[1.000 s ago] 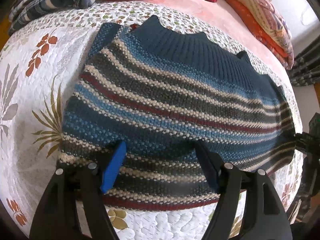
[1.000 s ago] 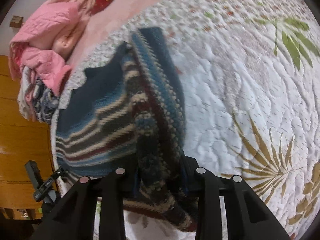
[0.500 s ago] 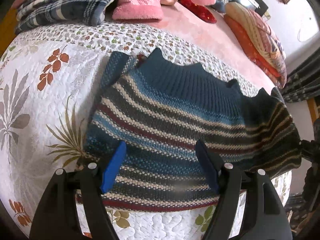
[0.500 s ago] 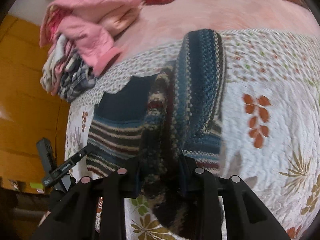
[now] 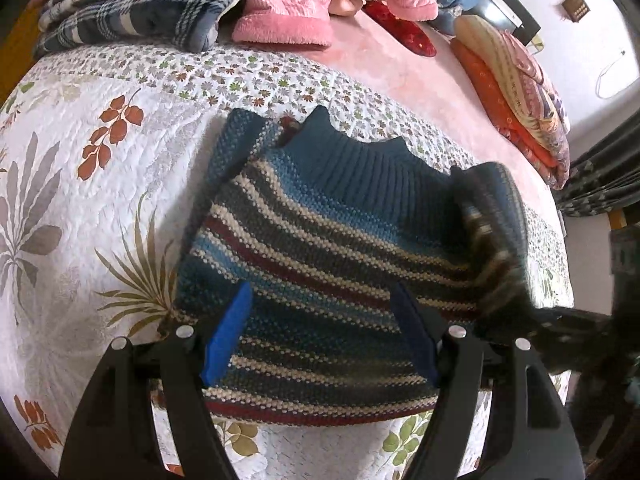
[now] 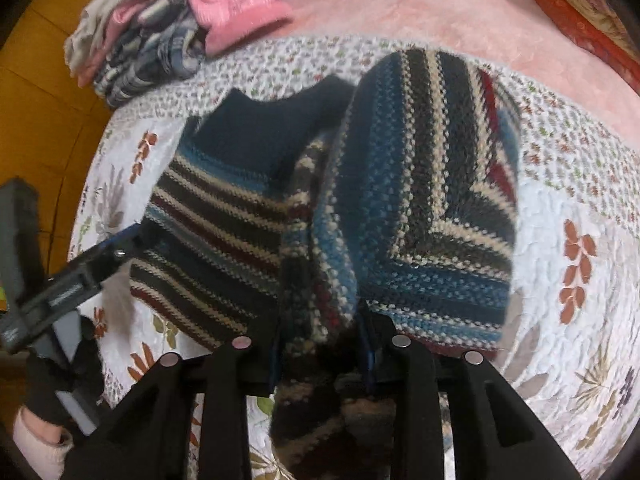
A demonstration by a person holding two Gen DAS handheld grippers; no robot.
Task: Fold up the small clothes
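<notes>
A small striped knit sweater [image 5: 320, 248] in blue, cream, grey and dark red lies on the quilted bed, its navy ribbed collar toward the far side. My left gripper [image 5: 320, 332] hovers open over the sweater's lower hem, with nothing between its blue pads [image 5: 228, 332]. My right gripper [image 6: 322, 336] is shut on the sweater's [image 6: 420, 220] right side, which is lifted and curling over toward the body. In the left wrist view this raised fold [image 5: 492, 232] stands up at the right. In the right wrist view the left gripper [image 6: 80, 276] appears at the left.
A white floral quilt [image 5: 80, 200] covers the near bed, with a pink blanket [image 5: 400, 76] beyond it. Plaid cloth [image 5: 132, 12] and pink garments [image 5: 288, 4] are piled at the far edge. Folded orange bedding [image 5: 516, 92] lies far right. A gloved hand [image 6: 52, 392] holds the left gripper.
My right gripper has lifted the sweater's right side and carried it up and inward over the body. My left gripper has drawn back a little toward the hem and stayed open.
</notes>
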